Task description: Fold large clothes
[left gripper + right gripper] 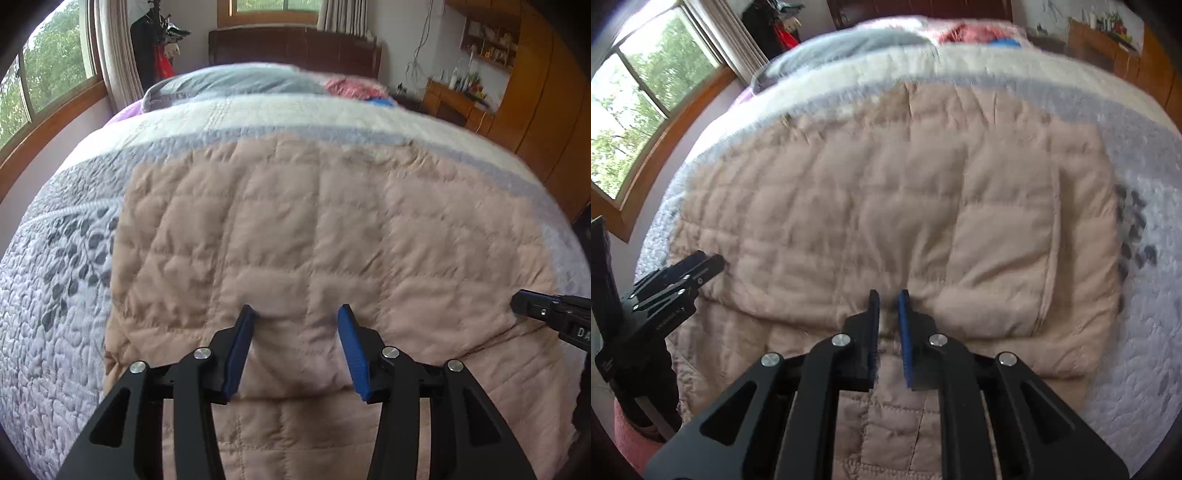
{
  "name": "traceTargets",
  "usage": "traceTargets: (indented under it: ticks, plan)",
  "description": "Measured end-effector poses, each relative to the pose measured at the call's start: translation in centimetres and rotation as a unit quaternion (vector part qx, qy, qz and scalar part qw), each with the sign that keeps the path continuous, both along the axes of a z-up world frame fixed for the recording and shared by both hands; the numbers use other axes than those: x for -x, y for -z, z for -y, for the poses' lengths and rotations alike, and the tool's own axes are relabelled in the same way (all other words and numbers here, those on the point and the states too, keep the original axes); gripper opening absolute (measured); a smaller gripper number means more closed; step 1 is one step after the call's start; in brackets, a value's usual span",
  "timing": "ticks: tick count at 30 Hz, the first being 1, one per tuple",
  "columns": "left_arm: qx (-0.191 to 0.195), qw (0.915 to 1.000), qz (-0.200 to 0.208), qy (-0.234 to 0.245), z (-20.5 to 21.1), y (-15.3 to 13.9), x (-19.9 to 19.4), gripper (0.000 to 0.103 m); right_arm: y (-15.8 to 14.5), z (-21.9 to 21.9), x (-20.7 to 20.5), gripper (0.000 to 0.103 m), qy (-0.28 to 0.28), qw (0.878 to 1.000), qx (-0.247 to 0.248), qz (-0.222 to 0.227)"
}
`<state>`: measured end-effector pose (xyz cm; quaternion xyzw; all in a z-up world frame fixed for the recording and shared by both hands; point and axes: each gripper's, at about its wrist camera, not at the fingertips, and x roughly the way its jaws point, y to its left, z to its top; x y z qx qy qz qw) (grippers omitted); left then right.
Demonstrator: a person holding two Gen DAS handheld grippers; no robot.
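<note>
A large beige quilted coat (295, 229) lies spread on the bed, its upper part folded over toward me; it also fills the right wrist view (886, 206). My left gripper (297, 314) is open, its blue pads straddling the near folded edge of the coat. My right gripper (888, 297) has its jaws close together, with a narrow gap at the folded edge; a bit of fabric seems to sit between the pads. The right gripper also shows at the right edge of the left wrist view (517, 301), and the left gripper at the left of the right wrist view (713, 264).
The bed carries a grey-white quilted cover with a leaf pattern (55, 258). A grey pillow (236, 83) and red-pink clothes (354, 86) lie at the head. Windows (48, 66) are on the left, a wooden cabinet (546, 92) on the right.
</note>
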<state>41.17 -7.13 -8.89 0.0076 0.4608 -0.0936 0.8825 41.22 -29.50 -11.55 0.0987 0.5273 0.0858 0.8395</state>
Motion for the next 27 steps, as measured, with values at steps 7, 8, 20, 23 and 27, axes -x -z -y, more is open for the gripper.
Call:
traceTargets:
  ticks: [7, 8, 20, 23, 27]
  plan:
    - [-0.007, 1.0, -0.006, 0.002, 2.4, -0.9, -5.0, 0.048, -1.9, 2.1, -4.5, 0.015, 0.048, 0.998, 0.013, 0.023]
    - [-0.013, 0.9999, -0.011, -0.001, 2.6, -0.4, -5.8, 0.048, -1.3, 2.5, -5.5, 0.015, 0.055, 0.998, 0.021, 0.015]
    - [0.004, 0.9991, -0.042, -0.005, 1.4, -0.3, -5.6, 0.049, 0.1, 4.8, -4.0, 0.019, 0.056, 0.997, -0.051, 0.0]
    - [0.02, 0.9996, -0.018, 0.006, -2.3, -3.2, -0.9, 0.054, -3.0, 5.7, 1.0, 0.034, 0.024, 0.997, -0.057, 0.04]
    - [-0.016, 0.9999, -0.001, 0.003, -8.8, -4.5, 8.2, 0.067, -5.0, 7.3, 11.2, 0.045, -0.021, 0.997, -0.035, 0.06]
